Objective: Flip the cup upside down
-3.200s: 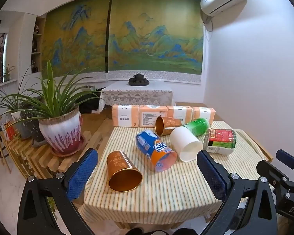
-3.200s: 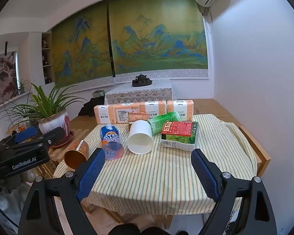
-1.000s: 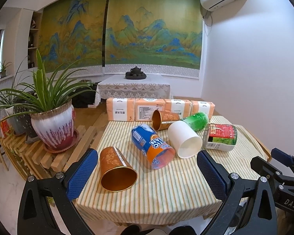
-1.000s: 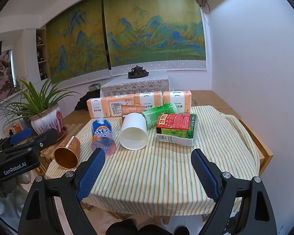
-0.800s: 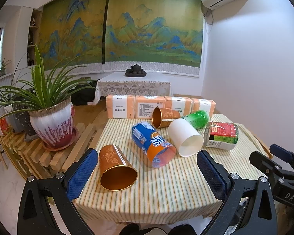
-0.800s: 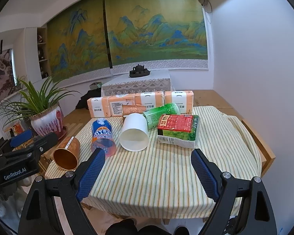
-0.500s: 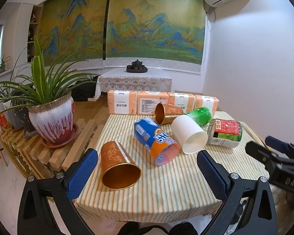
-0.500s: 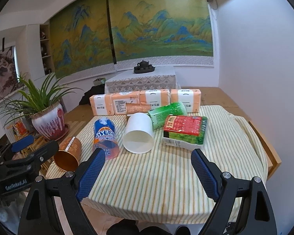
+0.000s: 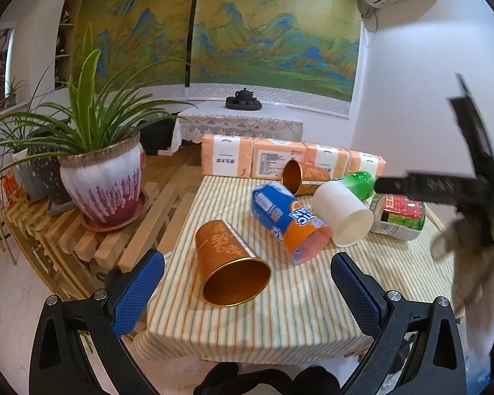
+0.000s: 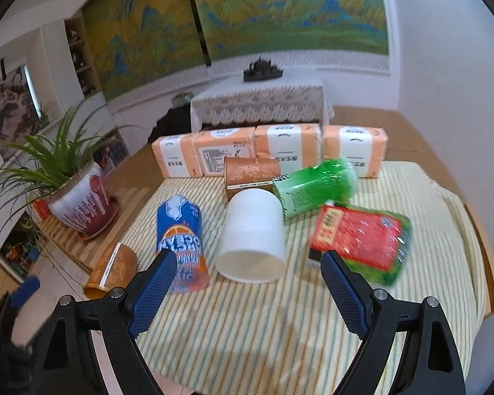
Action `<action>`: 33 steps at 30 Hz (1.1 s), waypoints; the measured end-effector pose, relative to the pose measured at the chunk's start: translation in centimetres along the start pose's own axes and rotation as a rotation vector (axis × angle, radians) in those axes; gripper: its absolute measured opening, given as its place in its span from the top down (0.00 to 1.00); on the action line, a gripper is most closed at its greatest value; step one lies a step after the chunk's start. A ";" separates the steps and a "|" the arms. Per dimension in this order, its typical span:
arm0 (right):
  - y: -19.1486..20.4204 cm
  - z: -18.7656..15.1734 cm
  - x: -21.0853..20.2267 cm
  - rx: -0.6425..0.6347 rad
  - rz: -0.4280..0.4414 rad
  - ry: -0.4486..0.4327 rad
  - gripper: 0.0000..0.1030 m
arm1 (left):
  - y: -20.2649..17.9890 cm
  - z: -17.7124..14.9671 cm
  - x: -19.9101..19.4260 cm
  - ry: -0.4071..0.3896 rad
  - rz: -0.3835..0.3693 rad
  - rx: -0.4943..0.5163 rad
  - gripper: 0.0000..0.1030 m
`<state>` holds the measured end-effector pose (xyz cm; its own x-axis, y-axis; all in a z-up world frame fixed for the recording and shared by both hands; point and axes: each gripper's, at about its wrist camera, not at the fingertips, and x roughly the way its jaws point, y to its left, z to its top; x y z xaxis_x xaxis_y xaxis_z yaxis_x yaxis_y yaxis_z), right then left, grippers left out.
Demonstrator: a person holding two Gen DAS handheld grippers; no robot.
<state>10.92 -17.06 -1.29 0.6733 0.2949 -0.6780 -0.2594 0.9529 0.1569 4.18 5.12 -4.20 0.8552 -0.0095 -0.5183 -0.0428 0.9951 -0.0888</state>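
Several cups lie on their sides on the striped tablecloth [image 9: 280, 312]. A copper cup [image 9: 230, 263] lies nearest my left gripper [image 9: 247, 296], mouth toward me; it also shows in the right wrist view [image 10: 112, 271]. A blue-and-orange cup [image 9: 286, 220] [image 10: 181, 240], a white cup [image 9: 344, 214] [image 10: 252, 237], a second copper cup [image 9: 304, 177] [image 10: 250, 172] and a green cup [image 9: 359, 182] [image 10: 313, 186] lie behind. My right gripper [image 10: 247, 289] is open just in front of the white cup's mouth. Both grippers are open and empty.
A red-and-green packet [image 10: 362, 240] lies right of the white cup. Orange tissue packs [image 10: 270, 151] line the table's far edge. A potted plant [image 9: 102, 177] stands on a slatted wooden bench left of the table. The right gripper's body [image 9: 461, 191] crosses the left wrist view.
Both grippers moved forward toward the table. The right gripper closed in on the white cup, and its body swung into the left wrist view. The cups have not moved.
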 end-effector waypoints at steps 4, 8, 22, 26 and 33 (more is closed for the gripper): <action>0.1 2.8 3.6 -0.007 -0.005 0.091 0.22 | 0.6 -0.1 0.0 0.002 0.003 -0.009 0.01; 0.1 4.4 7.5 -0.009 -0.026 0.201 0.30 | 1.4 0.0 0.2 0.000 0.013 -0.025 0.01; 0.5 4.1 13.2 -0.021 -0.088 0.361 0.35 | 2.9 -0.1 0.4 0.004 0.029 -0.060 0.01; 0.0 4.0 12.5 0.029 -0.068 0.351 0.35 | 2.6 -0.2 0.2 0.001 0.028 -0.051 0.01; 0.8 3.8 7.8 0.034 -0.031 0.272 0.35 | 2.0 -0.3 -1.2 -0.022 0.025 -0.049 0.01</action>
<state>18.60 -13.76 -3.67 0.4685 0.2407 -0.8500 -0.2152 0.9643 0.1544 2.89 7.09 -3.98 0.8644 0.0175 -0.5024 -0.0888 0.9890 -0.1182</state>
